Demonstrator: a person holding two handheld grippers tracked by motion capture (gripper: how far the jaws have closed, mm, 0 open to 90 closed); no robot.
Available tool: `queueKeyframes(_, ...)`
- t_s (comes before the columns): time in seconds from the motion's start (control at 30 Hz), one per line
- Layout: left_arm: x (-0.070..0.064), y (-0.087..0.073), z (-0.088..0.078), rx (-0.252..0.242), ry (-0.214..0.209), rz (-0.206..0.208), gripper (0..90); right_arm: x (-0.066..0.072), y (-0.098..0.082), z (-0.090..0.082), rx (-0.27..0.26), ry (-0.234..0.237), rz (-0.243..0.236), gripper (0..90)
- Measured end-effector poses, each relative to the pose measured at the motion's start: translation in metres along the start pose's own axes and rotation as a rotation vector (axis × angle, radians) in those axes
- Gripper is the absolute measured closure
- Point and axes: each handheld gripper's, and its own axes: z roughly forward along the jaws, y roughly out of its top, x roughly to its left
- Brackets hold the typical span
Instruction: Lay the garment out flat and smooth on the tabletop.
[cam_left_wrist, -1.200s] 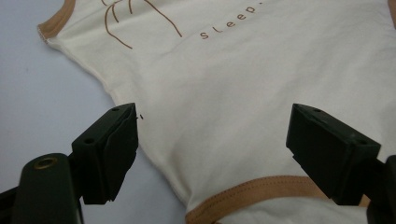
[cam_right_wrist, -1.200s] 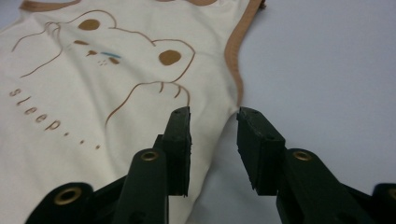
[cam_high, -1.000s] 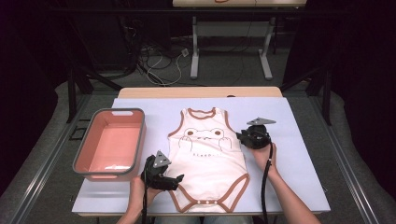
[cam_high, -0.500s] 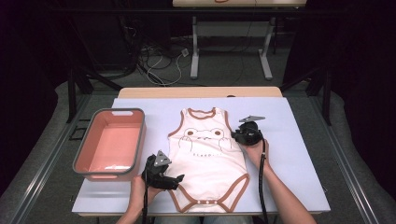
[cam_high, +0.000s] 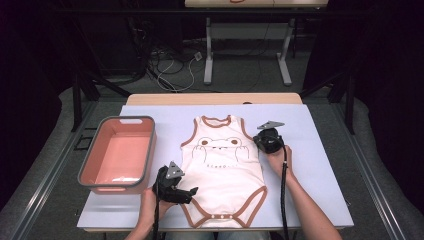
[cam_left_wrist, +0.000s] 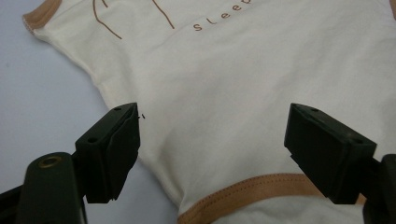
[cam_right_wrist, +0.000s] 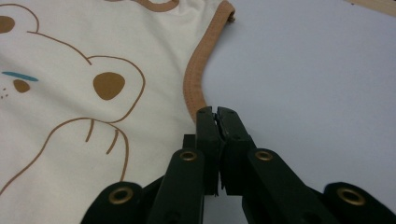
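I see the bodysuit lying flat at the middle of the white table, long axis running away from me — neck at the far end, snap crotch toward the near edge. My right gripper has just been closing and now pinches the brown armhole trim on the garment's right side. My left gripper stands wide at the lower left leg hem, grasping nothing — the pink bin sits well left.
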Motion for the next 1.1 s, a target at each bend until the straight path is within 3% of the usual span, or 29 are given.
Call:
queueKeyframes(0.1,0.000,0.000,0.000,0.000,0.003,0.003,18.4,-0.001,0.000,0.002,-0.002,-0.005,-0.004,87.5)
queueKeyframes(0.23,0.000,-0.001,0.000,0.000,0.001,-0.009,18.1,-0.002,-0.002,0.004,0.011,0.001,0.020,77.7)
queueKeyframes(0.47,0.002,-0.001,-0.002,-0.008,0.009,-0.013,16.9,-0.002,0.002,-0.012,0.002,0.045,0.047,49.4)
queueKeyframes(0.5,0.002,-0.001,-0.002,-0.008,0.009,-0.013,16.8,-0.002,0.002,-0.012,0.002,0.045,0.047,49.4)
queueKeyframes(0.53,0.002,-0.001,-0.002,-0.011,0.012,-0.010,16.7,-0.001,0.002,-0.016,0.012,0.065,0.067,41.8)
queueKeyframes(0.67,0.003,-0.001,-0.002,-0.015,0.014,-0.007,16.2,0.003,0.002,-0.024,0.026,0.103,0.093,32.6)
queueKeyframes(0.97,0.003,-0.001,-0.005,-0.029,0.022,-0.014,15.1,0.010,-0.001,-0.050,0.020,0.214,0.092,19.3)
queueKeyframes(1.1,0.003,-0.001,-0.007,-0.035,0.027,-0.013,14.2,0.017,-0.004,-0.061,0.021,0.243,0.065,14.9)
